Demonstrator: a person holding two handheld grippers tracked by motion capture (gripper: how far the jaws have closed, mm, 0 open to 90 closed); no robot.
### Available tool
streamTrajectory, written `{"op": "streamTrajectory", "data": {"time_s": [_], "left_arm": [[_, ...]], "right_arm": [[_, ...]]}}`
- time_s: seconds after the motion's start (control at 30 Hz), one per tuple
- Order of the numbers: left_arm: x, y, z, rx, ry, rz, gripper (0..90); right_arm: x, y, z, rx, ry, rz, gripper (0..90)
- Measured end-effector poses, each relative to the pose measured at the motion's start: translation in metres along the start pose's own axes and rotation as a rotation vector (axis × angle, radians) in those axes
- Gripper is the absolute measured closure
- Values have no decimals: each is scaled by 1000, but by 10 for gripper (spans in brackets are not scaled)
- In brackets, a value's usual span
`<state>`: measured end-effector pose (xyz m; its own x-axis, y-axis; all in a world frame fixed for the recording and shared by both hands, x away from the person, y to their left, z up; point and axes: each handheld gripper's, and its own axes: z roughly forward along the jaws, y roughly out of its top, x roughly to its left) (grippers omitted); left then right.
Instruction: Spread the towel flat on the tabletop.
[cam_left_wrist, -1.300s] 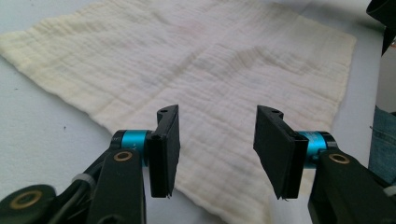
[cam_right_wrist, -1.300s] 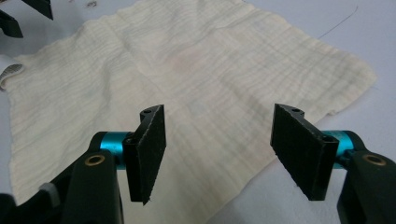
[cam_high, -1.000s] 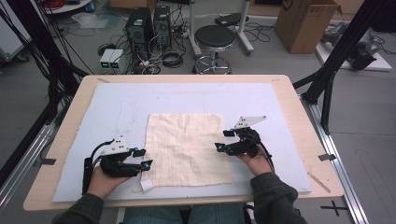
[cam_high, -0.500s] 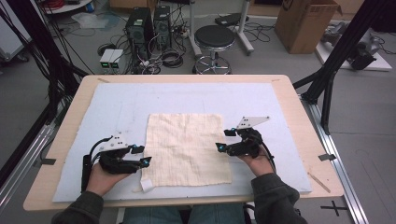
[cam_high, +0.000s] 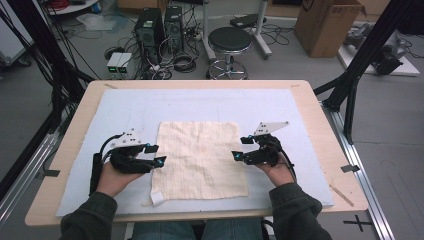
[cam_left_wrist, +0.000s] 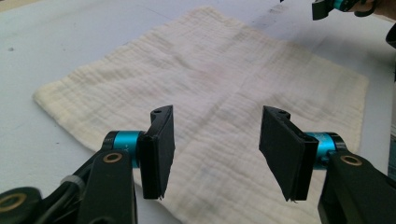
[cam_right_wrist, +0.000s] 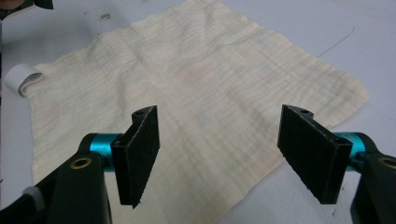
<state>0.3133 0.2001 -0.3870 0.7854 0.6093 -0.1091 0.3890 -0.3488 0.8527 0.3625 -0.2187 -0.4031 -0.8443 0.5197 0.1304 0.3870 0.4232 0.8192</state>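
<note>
While both sets of jaws stand wide apart with nothing between them, the left gripper (cam_high: 155, 154) hovers at the cloth's (cam_high: 200, 157) nine o'clock edge and the right gripper (cam_high: 241, 148) at its three o'clock edge. The cream cloth lies flat mid-tabletop (cam_high: 300, 95); a white tag (cam_high: 157, 198) curls at its seven o'clock corner, with no readable writing.

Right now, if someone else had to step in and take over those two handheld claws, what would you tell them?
Left gripper: open, empty, at the cloth's left edge.
Right gripper: open, empty, at its right edge.
Cream cloth: lies flat and spread on the blue mat, with a white tag curled at its near left corner.
Done: nothing grasped or folded.
Left: probably gripping the edges and handling the cloth.
</note>
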Motion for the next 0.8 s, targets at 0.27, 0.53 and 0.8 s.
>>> {"op": "streamTrajectory", "data": {"time_s": [0.27, 0.53, 0.8], "left_arm": [[9, 17, 0, -11, 5, 4, 459], [17, 26, 1, -17, 2, -5, 463], [21, 36, 3, -18, 3, 1, 465]], "right_arm": [[-2, 11, -1, 17, -5, -11, 291], [-6, 26, 0, 20, -2, -32, 291], [-15, 36, 4, 24, 3, -21, 291]]}}
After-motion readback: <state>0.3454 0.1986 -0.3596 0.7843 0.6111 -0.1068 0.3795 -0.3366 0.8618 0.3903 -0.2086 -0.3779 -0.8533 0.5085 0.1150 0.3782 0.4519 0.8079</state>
